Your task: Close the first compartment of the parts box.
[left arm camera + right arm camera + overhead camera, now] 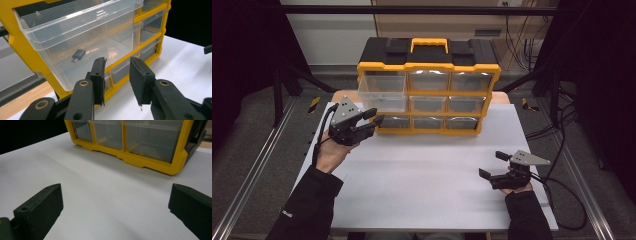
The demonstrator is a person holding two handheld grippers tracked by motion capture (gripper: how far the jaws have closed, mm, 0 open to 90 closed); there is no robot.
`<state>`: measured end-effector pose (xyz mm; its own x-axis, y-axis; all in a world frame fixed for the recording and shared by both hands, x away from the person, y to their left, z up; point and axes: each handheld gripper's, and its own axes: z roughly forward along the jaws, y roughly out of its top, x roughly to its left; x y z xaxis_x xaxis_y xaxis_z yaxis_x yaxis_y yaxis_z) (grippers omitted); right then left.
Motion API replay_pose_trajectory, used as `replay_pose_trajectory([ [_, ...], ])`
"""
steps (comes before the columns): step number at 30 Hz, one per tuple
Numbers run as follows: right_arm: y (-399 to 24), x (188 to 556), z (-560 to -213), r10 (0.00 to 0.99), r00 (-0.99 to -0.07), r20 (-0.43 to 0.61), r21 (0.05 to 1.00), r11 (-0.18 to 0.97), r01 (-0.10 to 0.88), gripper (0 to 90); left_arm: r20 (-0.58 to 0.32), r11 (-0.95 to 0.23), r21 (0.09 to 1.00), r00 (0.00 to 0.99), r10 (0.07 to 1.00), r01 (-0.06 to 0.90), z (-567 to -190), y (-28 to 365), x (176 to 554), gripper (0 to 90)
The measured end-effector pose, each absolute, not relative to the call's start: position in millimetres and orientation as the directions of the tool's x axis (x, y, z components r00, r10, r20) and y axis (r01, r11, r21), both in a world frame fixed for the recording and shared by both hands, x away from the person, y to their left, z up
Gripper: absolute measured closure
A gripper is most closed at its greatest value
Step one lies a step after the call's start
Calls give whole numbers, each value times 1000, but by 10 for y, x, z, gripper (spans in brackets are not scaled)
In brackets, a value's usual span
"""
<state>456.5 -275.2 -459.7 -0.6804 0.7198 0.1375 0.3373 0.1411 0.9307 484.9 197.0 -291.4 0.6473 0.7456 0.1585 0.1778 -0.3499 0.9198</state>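
At the left front corner of the yellow organizer [429,92], the left gripper [376,119] is hovering just below the clear drawer [383,91] that is standing pulled out from the organizer's top-left slot. In the left gripper view its two black jaws are standing a narrow gap apart with nothing between them, pointing at the lower front edge of that drawer [82,37] and not touching it. A small dark adapter [78,55] is lying on the floor of the drawer, toward the organizer's left wall. The other drawers of the organizer are sitting pushed in. The organizer is standing at the far edge of the white table [427,185], its yellow handle on top. Well in front of the organizer and toward its right end, the right gripper [493,165] is resting low over the table in the person's hand, its jaws standing wide apart and holding nothing; in the right gripper view they are framing bare table [110,202] with the organizer's lower corner [150,161] beyond.
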Motion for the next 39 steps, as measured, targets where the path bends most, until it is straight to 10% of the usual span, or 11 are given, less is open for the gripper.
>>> replay_pose_trajectory([
  [39, -2753, 4560, -4595, 721, -679, 137, 931, 139, 336, 2, 226, -404, 899, 612, 758, 169, -2927, 1977, 5062, 896],
])
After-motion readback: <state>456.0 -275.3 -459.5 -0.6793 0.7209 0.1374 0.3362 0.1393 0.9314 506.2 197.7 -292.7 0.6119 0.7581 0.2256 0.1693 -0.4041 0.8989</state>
